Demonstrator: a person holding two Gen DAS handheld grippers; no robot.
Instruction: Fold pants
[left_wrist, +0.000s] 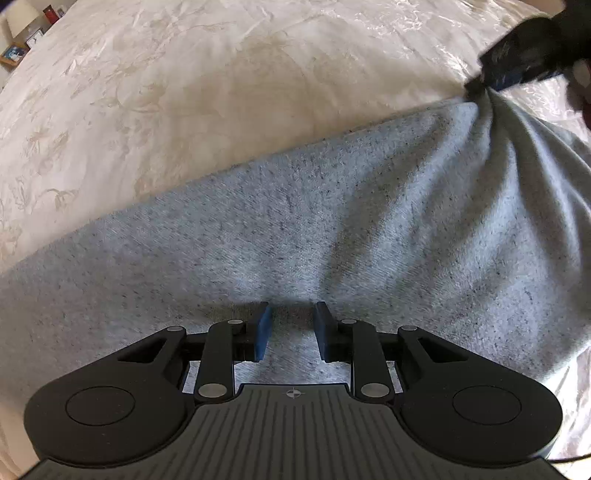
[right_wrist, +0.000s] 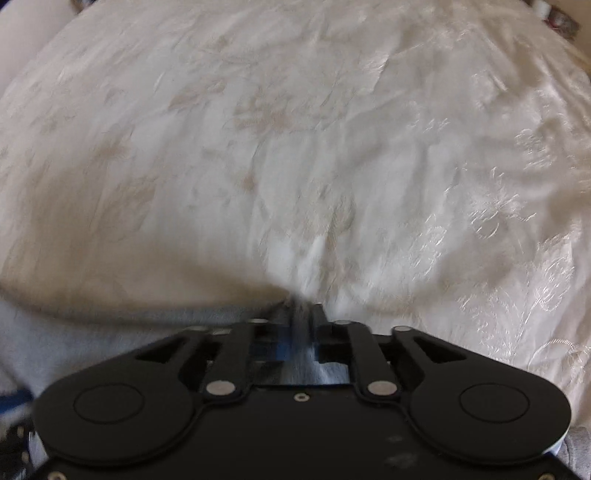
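Note:
Grey marl pants (left_wrist: 332, 221) lie in a broad band across a cream floral bedspread (left_wrist: 184, 92). My left gripper (left_wrist: 291, 314) points down at their near edge, and its blue pads (left_wrist: 263, 330) hold a thick fold of the grey cloth, with creases running toward it. At the far right corner my right gripper (left_wrist: 476, 86) pinches the cloth into a raised peak. The blurred right wrist view shows that gripper (right_wrist: 299, 308) shut on a tuft of grey fabric. The rest of the pants (right_wrist: 110, 325) trails off to the lower left over the bedspread (right_wrist: 295, 147).
A lamp (left_wrist: 22, 16) and small framed pictures (left_wrist: 14, 53) stand on a bedside table beyond the bed's far left corner. Small objects (right_wrist: 557, 18) sit past the bed's far right edge. Open bedspread stretches beyond the pants.

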